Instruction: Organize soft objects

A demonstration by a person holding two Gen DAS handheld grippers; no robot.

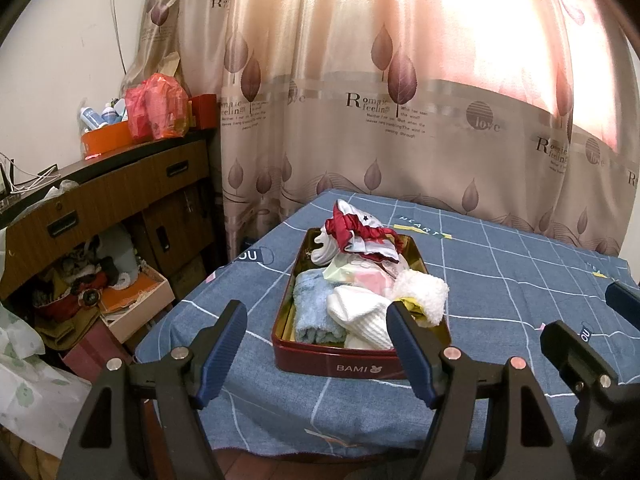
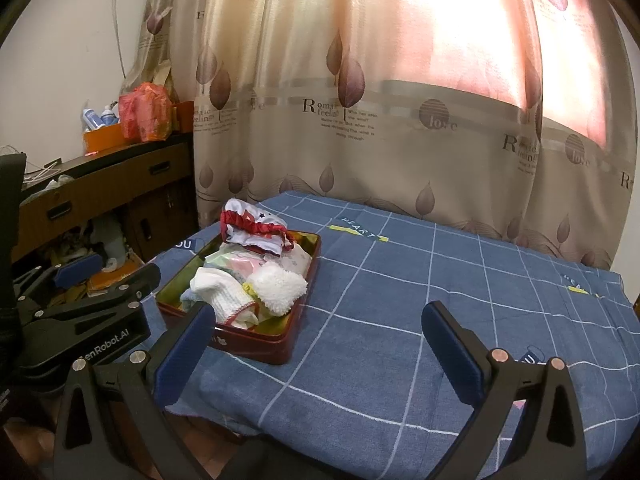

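Observation:
A dark red tin (image 1: pixel 340 366) (image 2: pixel 256 346) marked BAMI sits on the blue checked cloth (image 1: pixel 500 280) (image 2: pixel 400 300). It is heaped with soft things: a light blue towel (image 1: pixel 316 308), white ribbed socks (image 1: pixel 360 314) (image 2: pixel 222 290), a fluffy white sock (image 1: pixel 426 290) (image 2: pixel 278 286), pale pink fabric (image 1: pixel 372 278), and a red-and-white ruffled garment (image 1: pixel 360 232) (image 2: pixel 252 226) on top at the far end. My left gripper (image 1: pixel 316 344) hangs open just before the tin's near wall, nothing between its fingers. My right gripper (image 2: pixel 316 344) is open over bare cloth to the right of the tin.
A wooden desk (image 1: pixel 120 192) with drawers stands to the left, with an orange tub (image 1: pixel 106 140) and a red plastic bag (image 1: pixel 158 106) on top. Cluttered boxes (image 1: pixel 132 304) lie on the floor below it. A leaf-print curtain (image 1: pixel 360 100) hangs behind the table.

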